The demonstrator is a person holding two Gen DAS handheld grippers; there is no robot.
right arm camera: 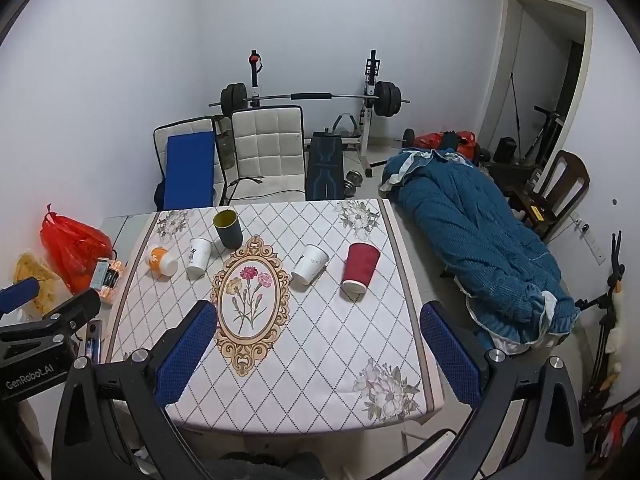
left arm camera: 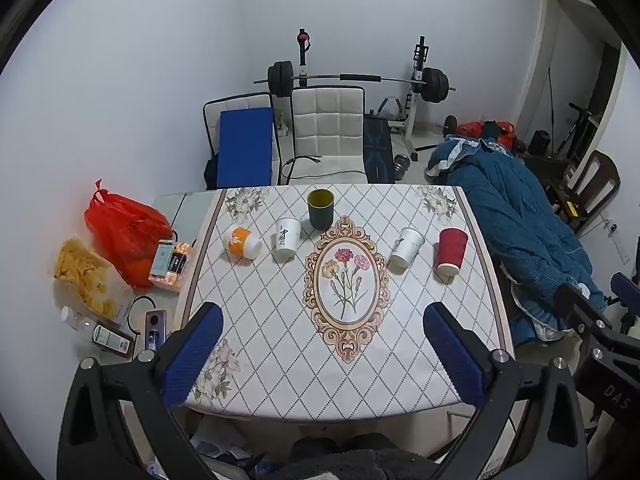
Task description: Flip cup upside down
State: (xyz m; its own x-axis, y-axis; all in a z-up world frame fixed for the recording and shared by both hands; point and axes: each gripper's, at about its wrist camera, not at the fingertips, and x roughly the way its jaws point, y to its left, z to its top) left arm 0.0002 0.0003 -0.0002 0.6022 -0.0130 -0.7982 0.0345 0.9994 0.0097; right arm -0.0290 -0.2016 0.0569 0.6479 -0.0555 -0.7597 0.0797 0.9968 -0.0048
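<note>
Several cups stand on the patterned tablecloth (left arm camera: 360, 380). A dark cup with a yellow inside (left arm camera: 320, 208) (right arm camera: 228, 228) stands upright, mouth up, at the back. An orange-and-white cup (left arm camera: 241, 243) (right arm camera: 162, 262), two white paper cups (left arm camera: 287, 237) (left arm camera: 406, 247) (right arm camera: 199, 256) (right arm camera: 310, 263) and a red ribbed cup (left arm camera: 451, 252) (right arm camera: 359, 266) stand mouth down. My left gripper (left arm camera: 320, 354) is open and empty above the table's near edge. My right gripper (right arm camera: 318, 350) is open and empty, also near the front edge. Neither touches a cup.
A red plastic bag (left arm camera: 126, 232), a bag of chips (left arm camera: 86, 276), small boxes and a phone lie on the table's left part. Chairs (left arm camera: 326, 132) and a barbell rack (left arm camera: 360, 80) stand behind the table. A blue quilt (left arm camera: 520, 232) lies to the right.
</note>
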